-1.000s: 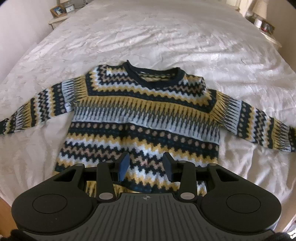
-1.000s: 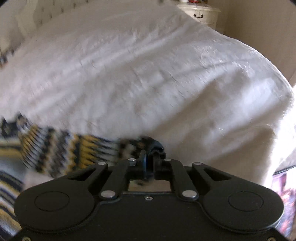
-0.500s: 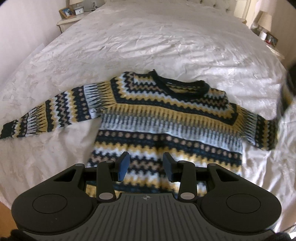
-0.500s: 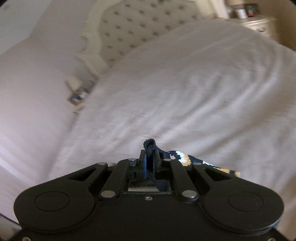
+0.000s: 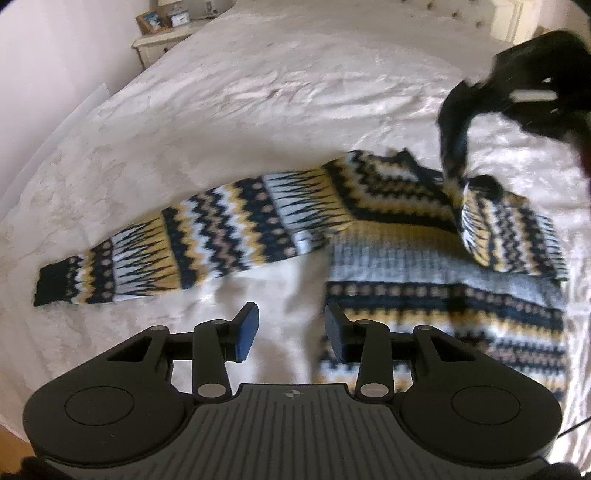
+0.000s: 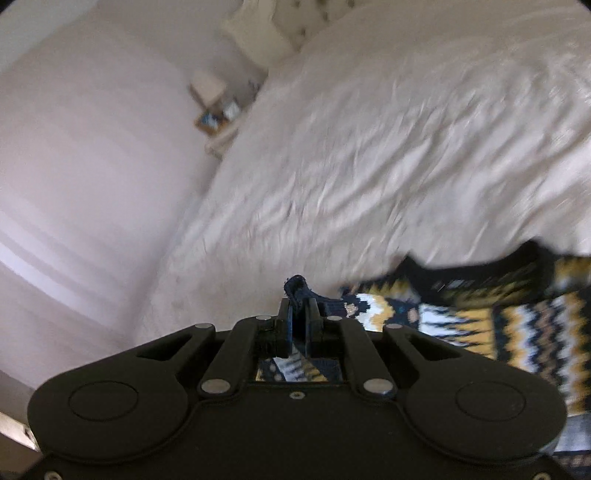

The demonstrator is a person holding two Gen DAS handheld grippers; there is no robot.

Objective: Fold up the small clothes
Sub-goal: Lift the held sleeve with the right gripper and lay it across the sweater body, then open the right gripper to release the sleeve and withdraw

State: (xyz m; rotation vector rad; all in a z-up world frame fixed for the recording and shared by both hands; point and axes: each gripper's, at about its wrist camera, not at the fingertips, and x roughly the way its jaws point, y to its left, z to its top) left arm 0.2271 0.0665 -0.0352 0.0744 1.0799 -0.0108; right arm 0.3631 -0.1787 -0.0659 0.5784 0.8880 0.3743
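A small knitted sweater [image 5: 424, 236] in navy, yellow and white zigzags lies on the white bed. Its left sleeve [image 5: 177, 243] stretches flat toward the left. Its right sleeve [image 5: 491, 229] is folded over the chest. My right gripper [image 6: 298, 314] is shut on that sleeve's navy cuff [image 6: 297, 288]; in the left wrist view my right gripper [image 5: 458, 173] is a dark blur above the neckline. My left gripper [image 5: 290, 328] hovers open over bare sheet beside the sweater's lower left edge, nothing between its blue pads [image 5: 247, 328].
The white wrinkled bedspread [image 5: 258, 103] covers the whole bed. A bedside cabinet [image 5: 162, 40] with picture frames stands at the far left corner by a pale wall [image 6: 74, 166]. A tufted headboard [image 6: 295, 22] is at the back.
My right gripper has carried the right sleeve's cuff from the outstretched side across onto the sweater's chest. My left gripper has slid left, off the hem to above bare sheet.
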